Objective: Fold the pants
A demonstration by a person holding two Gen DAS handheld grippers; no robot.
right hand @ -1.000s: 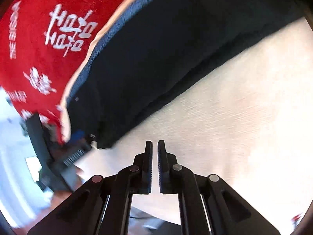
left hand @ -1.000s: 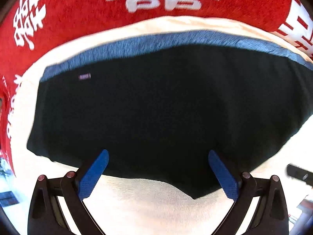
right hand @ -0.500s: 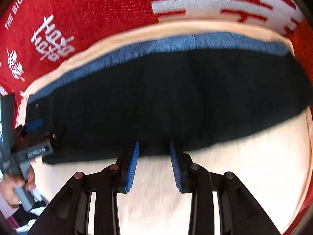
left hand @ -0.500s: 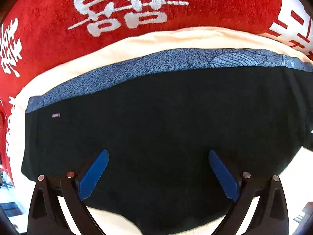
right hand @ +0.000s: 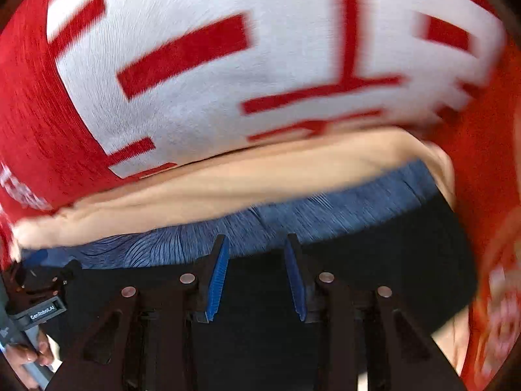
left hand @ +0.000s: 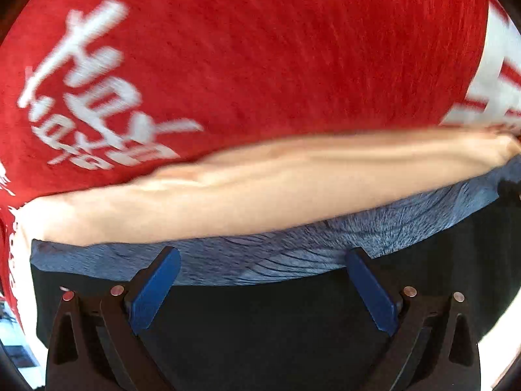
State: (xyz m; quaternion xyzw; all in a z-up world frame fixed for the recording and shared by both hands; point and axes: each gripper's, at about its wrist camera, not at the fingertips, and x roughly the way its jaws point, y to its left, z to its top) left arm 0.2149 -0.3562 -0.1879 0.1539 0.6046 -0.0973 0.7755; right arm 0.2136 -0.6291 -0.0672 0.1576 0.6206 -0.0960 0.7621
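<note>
- Pants (left hand: 260, 325): black fabric with a blue-grey waistband (left hand: 260, 260). They lie flat on a cream cloth (left hand: 260, 189), which lies on a red blanket (left hand: 260, 49) printed with white characters.
- Waistband: runs across both views along the far edge of the pants, bordering the exposed strip of cream cloth. In the right wrist view it appears as a ribbed blue strip (right hand: 325, 215).
- Left gripper (left hand: 262, 277): jaws spread wide, with nothing between them. The blue pads (left hand: 153, 293) hang over the pants, with the tips at the near edge of the waistband. Contact with the fabric cannot be determined.
- Right gripper (right hand: 255, 260): jaws partly open, having just been opening; nothing is pinched between them. The blue ribbed pads (right hand: 218, 277) are over the black fabric (right hand: 374, 277), with the tips at the near edge of the waistband. Contact with the fabric cannot be determined.
- Position along the waistband: in the right wrist view the left gripper (right hand: 42, 293) appears at the left edge, over the left end of the pants, held by a hand (right hand: 29, 355). The right gripper is further toward the right end.
- Blanket, right wrist view: a large white printed panel with red strokes (right hand: 260, 65) lies beyond the cream cloth (right hand: 260, 176).
- Both views are motion-blurred.
</note>
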